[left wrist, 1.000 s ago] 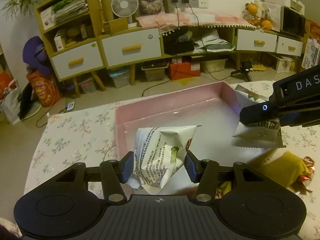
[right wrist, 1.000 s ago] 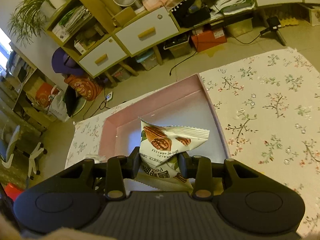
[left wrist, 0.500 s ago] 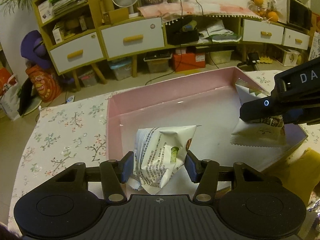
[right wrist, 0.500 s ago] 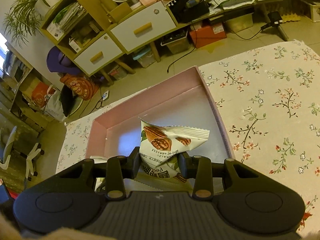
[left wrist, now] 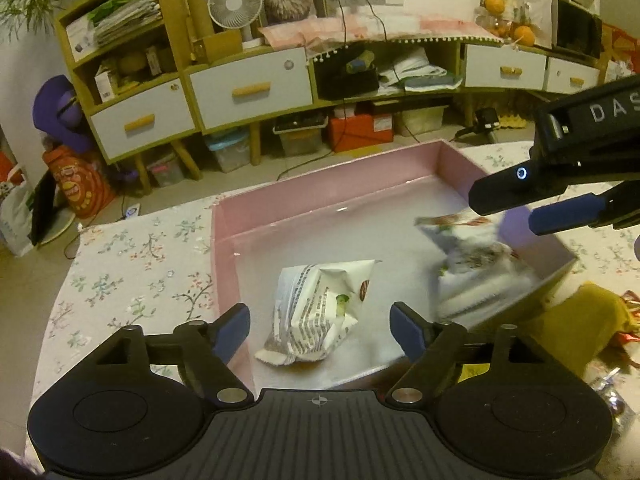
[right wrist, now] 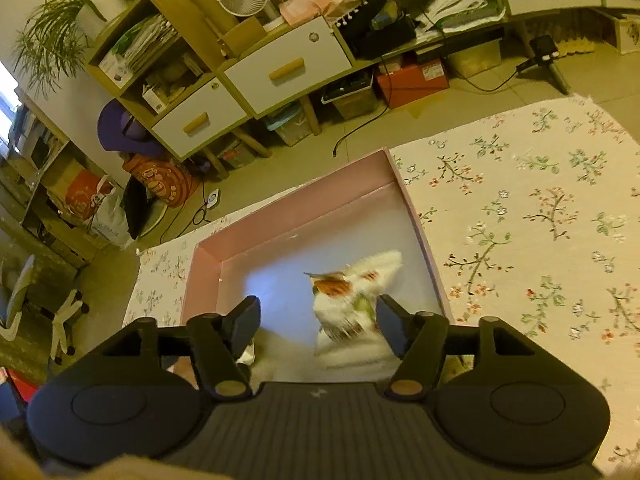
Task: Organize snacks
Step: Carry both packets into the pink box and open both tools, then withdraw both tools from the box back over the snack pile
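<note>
A pink open box (left wrist: 280, 200) sits on the flowered tablecloth; it also shows in the right wrist view (right wrist: 288, 212). My left gripper (left wrist: 320, 330) is open, and a white snack packet (left wrist: 316, 312) lies loose on the box floor between its fingers. My right gripper (right wrist: 316, 322) is open; its body (left wrist: 560, 160) hangs over the box's right side. A second white packet with nut pictures (right wrist: 352, 296) is blurred, dropping inside the box; it also shows in the left wrist view (left wrist: 476, 264).
A yellow pouch (left wrist: 576, 332) and shiny wrappers (left wrist: 624, 344) lie on the table right of the box. Flowered cloth (right wrist: 540, 220) stretches to the right. Shelves and drawers (left wrist: 248, 92) stand beyond the table's far edge.
Both grippers have opened and let go of their packets. The left packet rests on the box floor; the right packet is falling into the box.
</note>
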A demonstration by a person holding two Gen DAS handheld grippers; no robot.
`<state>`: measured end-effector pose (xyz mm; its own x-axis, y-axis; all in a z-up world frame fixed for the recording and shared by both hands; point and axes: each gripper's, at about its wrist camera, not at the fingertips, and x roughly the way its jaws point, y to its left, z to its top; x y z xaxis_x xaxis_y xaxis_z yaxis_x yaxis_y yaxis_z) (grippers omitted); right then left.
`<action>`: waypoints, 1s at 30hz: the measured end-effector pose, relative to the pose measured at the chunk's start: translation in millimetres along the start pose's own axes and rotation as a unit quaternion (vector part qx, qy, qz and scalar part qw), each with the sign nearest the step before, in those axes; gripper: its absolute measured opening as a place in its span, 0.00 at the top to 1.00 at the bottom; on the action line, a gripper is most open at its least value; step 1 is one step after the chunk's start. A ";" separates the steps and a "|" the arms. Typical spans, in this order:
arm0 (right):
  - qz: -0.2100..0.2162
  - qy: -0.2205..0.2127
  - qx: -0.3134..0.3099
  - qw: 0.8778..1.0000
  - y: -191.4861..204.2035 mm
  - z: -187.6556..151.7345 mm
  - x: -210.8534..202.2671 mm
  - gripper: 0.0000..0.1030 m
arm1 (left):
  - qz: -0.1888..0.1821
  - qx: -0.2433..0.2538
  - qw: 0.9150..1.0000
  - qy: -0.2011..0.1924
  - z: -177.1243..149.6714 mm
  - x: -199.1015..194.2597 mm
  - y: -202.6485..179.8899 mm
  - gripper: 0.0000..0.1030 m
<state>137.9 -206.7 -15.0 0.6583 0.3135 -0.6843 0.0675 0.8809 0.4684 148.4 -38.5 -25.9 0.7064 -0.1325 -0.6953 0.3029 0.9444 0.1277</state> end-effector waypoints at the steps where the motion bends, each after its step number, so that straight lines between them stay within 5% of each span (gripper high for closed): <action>1: -0.003 -0.002 -0.003 1.000 0.9 -1.5 -4.0 0.33 | -0.001 -0.002 1.000 0.000 -1.0 -5.3 0.9 0.20; 17: -0.031 0.013 -0.049 0.998 12.8 -36.5 -41.7 0.13 | -0.009 -0.043 0.999 0.019 -40.0 -72.2 23.8 0.10; 30: -0.048 0.019 -0.099 0.994 15.9 -76.9 -46.5 0.10 | -0.009 -0.045 0.999 0.022 -84.0 -90.4 35.7 0.08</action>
<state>50.7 -180.0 -18.7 0.6269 0.2341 -0.7431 -0.0226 0.9589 0.2829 41.7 32.5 -17.9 0.6717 -0.1386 -0.7277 0.2553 0.9655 0.0517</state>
